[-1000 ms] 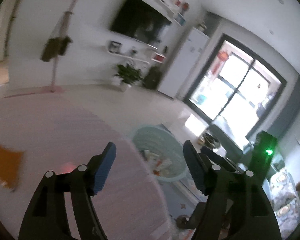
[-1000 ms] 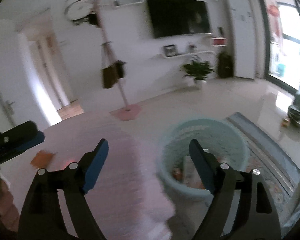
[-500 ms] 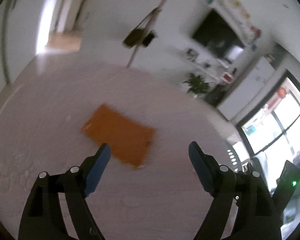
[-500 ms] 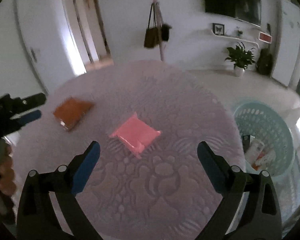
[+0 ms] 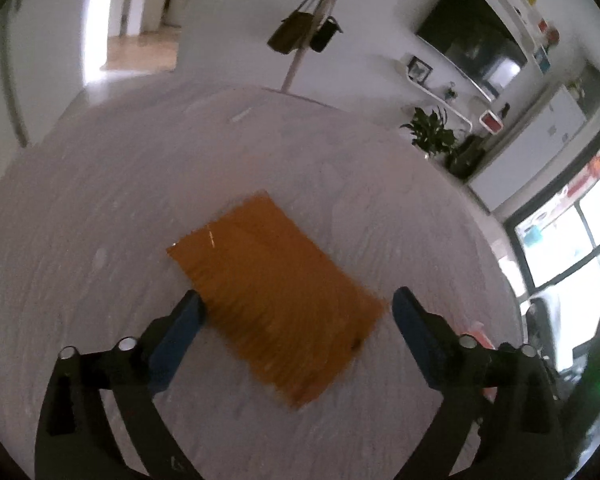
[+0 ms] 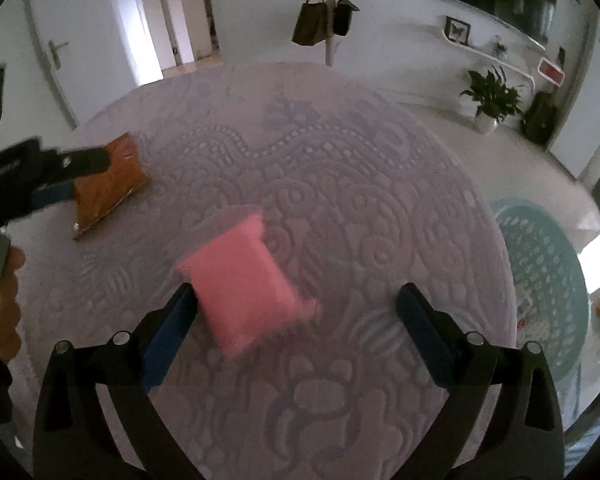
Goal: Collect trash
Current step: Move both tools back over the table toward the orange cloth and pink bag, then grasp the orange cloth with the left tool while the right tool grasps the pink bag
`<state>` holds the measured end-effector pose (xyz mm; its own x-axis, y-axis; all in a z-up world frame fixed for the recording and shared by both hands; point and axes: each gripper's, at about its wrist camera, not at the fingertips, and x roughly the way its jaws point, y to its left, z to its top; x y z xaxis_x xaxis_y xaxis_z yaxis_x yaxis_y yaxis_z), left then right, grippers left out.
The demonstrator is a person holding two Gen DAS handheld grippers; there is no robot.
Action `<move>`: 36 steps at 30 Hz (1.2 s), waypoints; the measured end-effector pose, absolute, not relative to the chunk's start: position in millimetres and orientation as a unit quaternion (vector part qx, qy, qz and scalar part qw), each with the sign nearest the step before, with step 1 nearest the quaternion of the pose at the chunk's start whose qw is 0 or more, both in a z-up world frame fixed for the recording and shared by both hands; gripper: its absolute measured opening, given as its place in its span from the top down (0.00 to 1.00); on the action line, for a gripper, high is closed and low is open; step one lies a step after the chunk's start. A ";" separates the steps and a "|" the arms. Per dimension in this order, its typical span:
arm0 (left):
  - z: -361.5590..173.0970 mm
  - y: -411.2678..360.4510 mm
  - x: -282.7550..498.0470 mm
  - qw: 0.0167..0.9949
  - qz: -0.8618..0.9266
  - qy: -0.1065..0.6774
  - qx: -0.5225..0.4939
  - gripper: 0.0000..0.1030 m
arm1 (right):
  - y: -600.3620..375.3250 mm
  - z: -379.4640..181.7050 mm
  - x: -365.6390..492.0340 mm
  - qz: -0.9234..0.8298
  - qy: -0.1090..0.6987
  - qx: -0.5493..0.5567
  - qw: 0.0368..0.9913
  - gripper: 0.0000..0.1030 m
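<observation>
An orange packet lies flat on a round table with a pale embossed cloth. My left gripper is open just above it, with the packet's near part between the fingers. A pink packet lies nearer the table's middle. My right gripper is open over it, its left finger beside the packet's left edge. In the right wrist view the orange packet and the left gripper show at far left. A teal basket with trash in it stands on the floor at right.
A coat stand with bags stands behind the table. A wall TV, shelves and a potted plant are at the back right. A doorway is at the back left. The table edge curves close to the basket.
Both grippers swung from the basket over the table and came down. The left has closed in on the orange packet, the right on the pink packet. Both stay open.
</observation>
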<state>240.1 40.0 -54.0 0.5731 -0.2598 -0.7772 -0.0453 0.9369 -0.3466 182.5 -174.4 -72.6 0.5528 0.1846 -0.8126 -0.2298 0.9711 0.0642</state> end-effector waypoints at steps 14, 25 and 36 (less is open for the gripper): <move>-66.8 -7.0 228.1 0.898 -0.058 0.437 -0.007 0.16 | -188.3 -67.9 181.2 0.138 0.442 -0.001 0.886 0.14; -64.2 -5.1 201.3 0.907 -0.059 0.418 0.000 0.47 | -158.1 -62.8 150.5 0.146 0.398 -0.069 0.903 0.65; -39.5 12.7 181.6 0.915 -0.141 0.364 -0.106 0.65 | -190.3 -40.2 131.0 0.122 0.322 0.007 0.939 0.65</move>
